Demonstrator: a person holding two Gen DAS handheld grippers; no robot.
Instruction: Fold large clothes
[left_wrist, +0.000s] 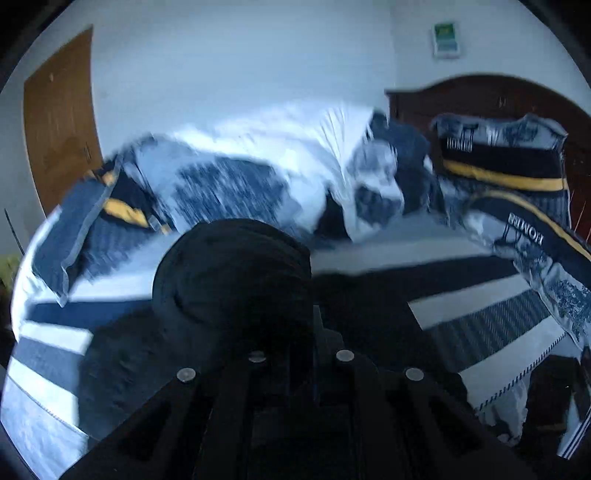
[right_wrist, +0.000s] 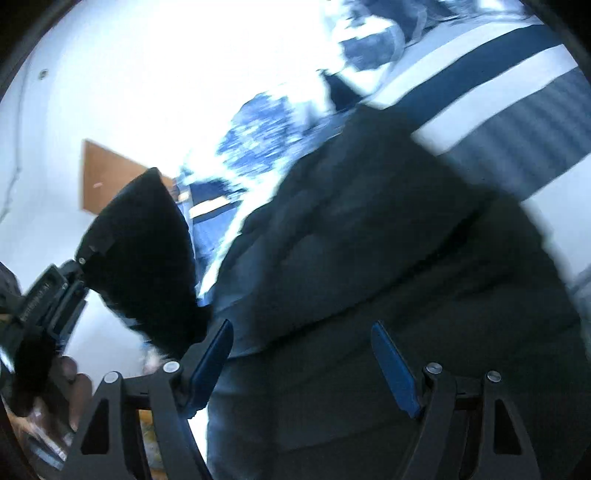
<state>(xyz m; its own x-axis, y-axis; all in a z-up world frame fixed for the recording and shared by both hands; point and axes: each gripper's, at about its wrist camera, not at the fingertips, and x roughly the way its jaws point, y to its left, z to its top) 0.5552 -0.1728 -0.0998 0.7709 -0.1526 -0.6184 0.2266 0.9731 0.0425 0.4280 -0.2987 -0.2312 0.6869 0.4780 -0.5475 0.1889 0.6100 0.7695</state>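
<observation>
A large black garment (right_wrist: 388, 240) lies on the striped bed and fills the right wrist view. My right gripper (right_wrist: 301, 354) is open just above it, blue pads (right_wrist: 393, 365) spread wide with nothing between them. My left gripper (left_wrist: 301, 332) is shut on a bunched fold of the black garment (left_wrist: 232, 273), which hides its fingertips. In the right wrist view the left gripper (right_wrist: 79, 266) shows at the left, lifting a corner of the black cloth (right_wrist: 144, 251).
The bed has a blue and white striped sheet (left_wrist: 491, 310). A crumpled blue-white duvet (left_wrist: 258, 170) and pillows (left_wrist: 506, 155) with yellow bands lie at the back. A dark wooden headboard (left_wrist: 491, 96) is at the right, a brown door (left_wrist: 59, 118) at the left.
</observation>
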